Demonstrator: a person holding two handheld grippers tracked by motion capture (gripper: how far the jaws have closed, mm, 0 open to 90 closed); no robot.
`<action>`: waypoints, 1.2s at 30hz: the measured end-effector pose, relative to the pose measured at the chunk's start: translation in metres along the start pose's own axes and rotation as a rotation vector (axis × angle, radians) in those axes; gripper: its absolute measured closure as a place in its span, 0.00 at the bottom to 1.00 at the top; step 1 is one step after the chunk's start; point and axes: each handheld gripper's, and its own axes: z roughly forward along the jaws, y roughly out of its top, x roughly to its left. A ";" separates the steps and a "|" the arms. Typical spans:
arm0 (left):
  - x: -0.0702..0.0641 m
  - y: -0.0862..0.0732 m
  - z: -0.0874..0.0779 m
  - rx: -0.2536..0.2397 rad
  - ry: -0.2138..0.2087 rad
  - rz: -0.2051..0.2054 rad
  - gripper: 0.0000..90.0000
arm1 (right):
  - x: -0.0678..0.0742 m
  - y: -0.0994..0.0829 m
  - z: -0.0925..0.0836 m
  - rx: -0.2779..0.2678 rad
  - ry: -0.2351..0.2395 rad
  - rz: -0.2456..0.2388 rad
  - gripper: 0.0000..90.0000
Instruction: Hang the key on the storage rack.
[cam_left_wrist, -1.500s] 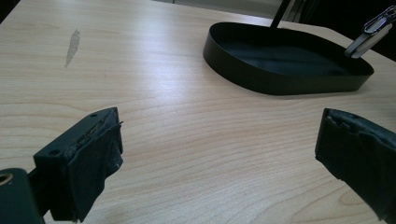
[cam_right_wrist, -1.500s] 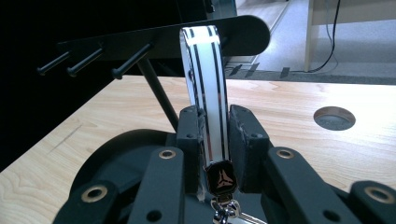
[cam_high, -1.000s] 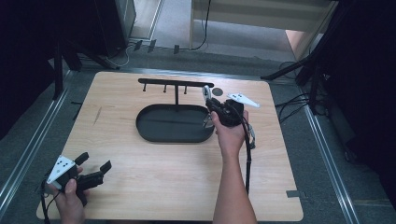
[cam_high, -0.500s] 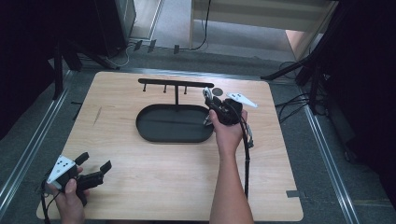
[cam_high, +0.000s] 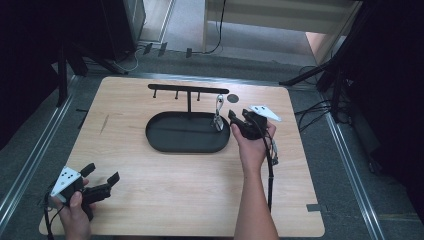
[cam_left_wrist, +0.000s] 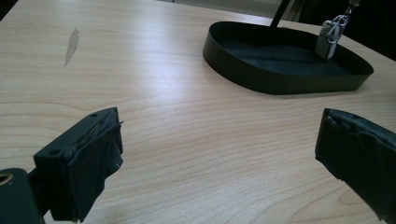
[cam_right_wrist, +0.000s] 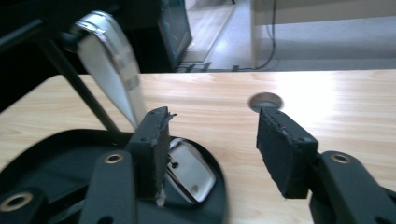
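Note:
A black oval tray (cam_high: 155, 137) holds a T-shaped black stand (cam_high: 187, 90). From the bar's right end hangs a silver key fob on a chain (cam_high: 218, 113), its lower end over the tray. My right gripper (cam_high: 234, 122) sits just right of the fob; its jaws have just been opening and stand open. In the right gripper view the shiny fob (cam_right_wrist: 112, 65) hangs left of and behind the left pad, with nothing inside the right gripper (cam_right_wrist: 212, 144). My left gripper (cam_high: 102, 173) rests open at the table's near left corner, left gripper (cam_left_wrist: 217, 154) facing the tray (cam_left_wrist: 261, 84) and the fob (cam_left_wrist: 329, 35).
The wooden table (cam_high: 165, 200) has a round grey hole cover (cam_high: 233, 98) behind the tray, with a faint mark (cam_left_wrist: 71, 44) on the left. Dark stand legs and cables lie on the floor around the table. A cable trails from the right gripper along the forearm.
The right gripper's jaws have spread apart and the hand has drawn back slightly from the fob, which now hangs free on the bar. The left gripper has stayed put.

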 end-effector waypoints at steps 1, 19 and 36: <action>0.000 0.000 0.000 -0.001 -0.002 -0.001 0.01 | -0.003 0.000 -0.002 0.005 -0.012 -0.009 0.47; -0.001 0.000 0.000 0.001 0.003 0.003 0.01 | -0.047 -0.021 -0.048 0.077 -0.110 -0.027 0.02; -0.002 0.000 0.000 0.001 0.004 0.010 0.01 | -0.075 -0.045 -0.081 0.047 -0.197 -0.046 0.02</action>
